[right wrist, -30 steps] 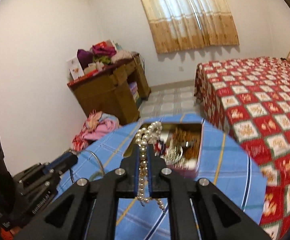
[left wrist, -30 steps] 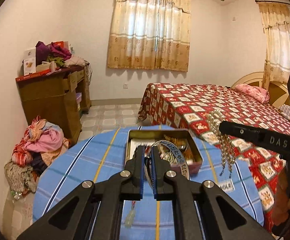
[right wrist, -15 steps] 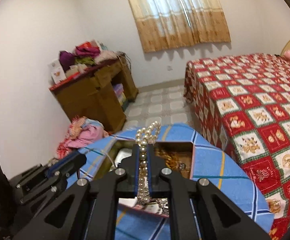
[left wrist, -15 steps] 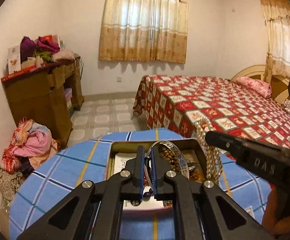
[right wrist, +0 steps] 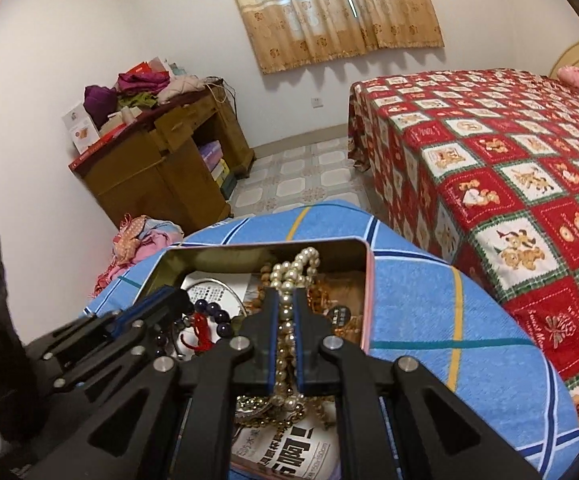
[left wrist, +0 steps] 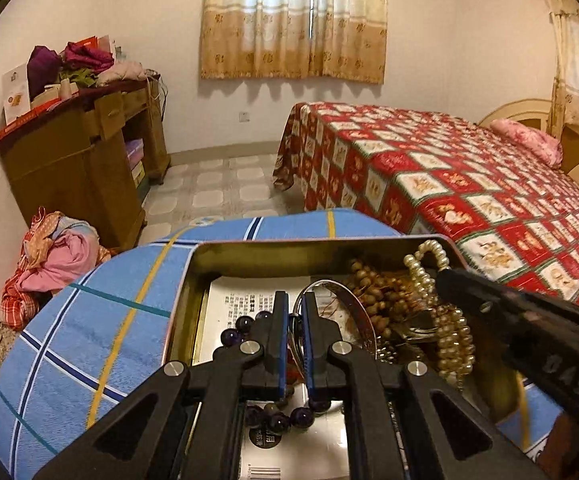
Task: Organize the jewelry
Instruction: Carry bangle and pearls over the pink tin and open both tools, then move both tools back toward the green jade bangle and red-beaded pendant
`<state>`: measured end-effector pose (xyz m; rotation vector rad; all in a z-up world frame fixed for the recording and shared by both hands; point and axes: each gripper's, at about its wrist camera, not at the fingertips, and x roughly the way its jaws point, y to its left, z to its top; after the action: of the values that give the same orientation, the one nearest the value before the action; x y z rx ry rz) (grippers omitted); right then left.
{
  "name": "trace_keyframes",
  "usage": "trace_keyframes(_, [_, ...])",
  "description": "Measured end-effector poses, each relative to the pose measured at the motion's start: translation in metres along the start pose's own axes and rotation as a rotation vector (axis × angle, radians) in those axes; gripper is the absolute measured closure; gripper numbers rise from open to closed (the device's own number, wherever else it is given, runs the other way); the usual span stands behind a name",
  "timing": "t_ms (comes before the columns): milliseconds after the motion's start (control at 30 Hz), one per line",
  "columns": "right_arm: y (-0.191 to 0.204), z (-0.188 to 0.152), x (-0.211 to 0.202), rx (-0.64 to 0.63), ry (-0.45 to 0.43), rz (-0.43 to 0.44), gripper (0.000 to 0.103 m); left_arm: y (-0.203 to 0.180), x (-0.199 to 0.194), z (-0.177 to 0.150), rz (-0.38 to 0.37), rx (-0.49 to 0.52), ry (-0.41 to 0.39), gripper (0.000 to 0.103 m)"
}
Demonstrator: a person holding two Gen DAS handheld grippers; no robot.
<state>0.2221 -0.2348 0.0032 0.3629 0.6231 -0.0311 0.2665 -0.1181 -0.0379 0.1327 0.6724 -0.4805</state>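
Note:
A metal tin (left wrist: 249, 250) sits on the blue checked tablecloth (left wrist: 89, 320) and also shows in the right wrist view (right wrist: 257, 251). My left gripper (left wrist: 294, 300) is shut on a thin silver bangle (left wrist: 353, 312), low inside the tin over a purple bead bracelet (left wrist: 233, 334). My right gripper (right wrist: 284, 300) is shut on a pearl necklace (right wrist: 297, 266), inside the tin's right part over brown beads (left wrist: 373, 284). The pearls (left wrist: 429, 264) hang from the right gripper in the left wrist view. A printed card (left wrist: 241, 300) lines the tin's bottom.
A bed with a red patterned cover (left wrist: 469, 180) stands close on the right. A wooden dresser (left wrist: 77, 160) piled with clothes is at the left wall, with a heap of clothes (left wrist: 53, 256) on the floor. Tiled floor (left wrist: 225, 188) lies beyond the table.
Both grippers have moved forward and down into the tin, still holding the bangle and the pearl necklace. The pearls now reach the jewelry in the tin.

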Motion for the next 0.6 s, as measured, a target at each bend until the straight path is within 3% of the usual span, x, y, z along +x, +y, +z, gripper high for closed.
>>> trace_keyframes(133, [-0.001,0.004,-0.011,0.029,-0.008,0.033,0.087,-0.001,0.002,0.002,0.025,0.010,0.028,0.097])
trace_keyframes(233, [0.003,0.006,-0.029,0.032,-0.032,0.006,0.072,0.001,-0.010,0.006,0.003,-0.021,0.054,0.096])
trace_keyframes(300, [0.004,0.004,-0.051,0.052,-0.078,-0.005,0.052,0.001,-0.018,0.009,-0.009,-0.040,0.059,0.084])
trace_keyframes(367, [0.005,0.001,-0.071,0.080,-0.129,-0.017,0.035,-0.002,-0.035,0.008,-0.007,-0.045,0.044,0.040])
trace_keyframes(400, [0.005,0.000,-0.078,0.086,-0.145,-0.020,0.029,-0.003,-0.046,0.007,0.012,-0.042,0.017,0.032])
trace_keyframes(467, [0.009,-0.007,-0.098,0.094,-0.166,-0.031,0.029,-0.007,-0.070,0.003,0.057,-0.029,-0.042,0.028])
trace_keyframes(600, [0.017,-0.024,-0.123,0.125,-0.173,-0.029,0.027,-0.011,-0.103,-0.012,0.099,-0.013,-0.043,0.027])
